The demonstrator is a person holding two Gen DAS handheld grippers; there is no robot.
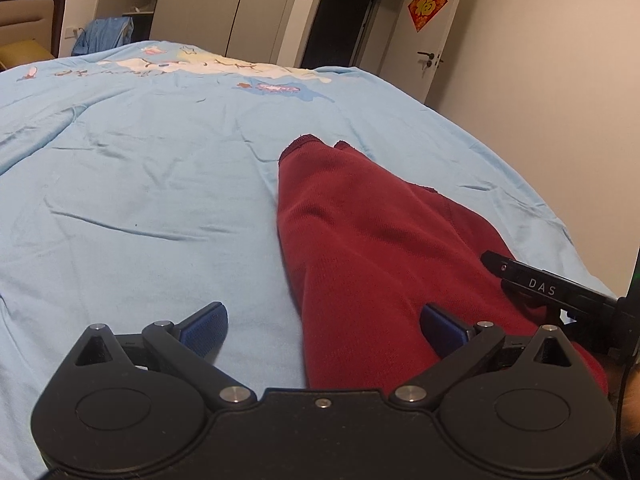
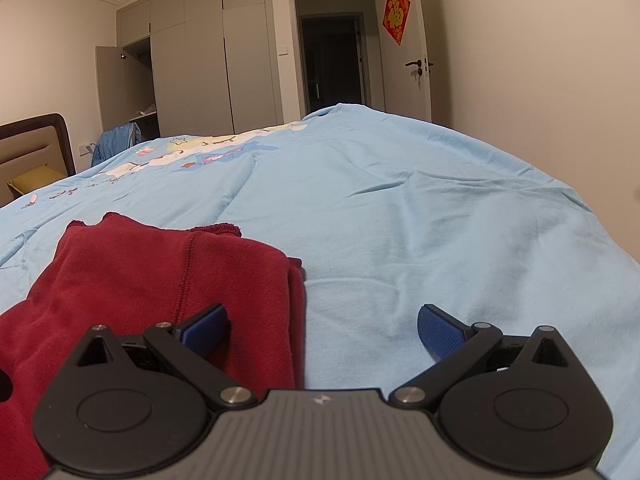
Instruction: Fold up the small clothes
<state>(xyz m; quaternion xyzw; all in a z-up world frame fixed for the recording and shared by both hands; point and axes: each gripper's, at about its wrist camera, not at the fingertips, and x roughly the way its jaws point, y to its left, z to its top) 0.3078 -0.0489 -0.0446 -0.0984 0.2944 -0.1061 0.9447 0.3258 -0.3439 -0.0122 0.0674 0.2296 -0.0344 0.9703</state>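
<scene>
A dark red knit garment lies folded lengthwise on the light blue bedspread. My left gripper is open and straddles the garment's left edge, with one blue pad over bare sheet and the other over red cloth. In the right wrist view the same garment fills the lower left, its hem at the far end. My right gripper is open across the garment's right edge, left pad above the cloth, right pad above the bedspread. Neither holds anything. The right gripper's black body shows at the left view's right edge.
The bed carries a cartoon print toward the far side. A headboard and yellow pillow lie to the left. Wardrobe doors, a dark doorway and a white door with a red decoration stand behind.
</scene>
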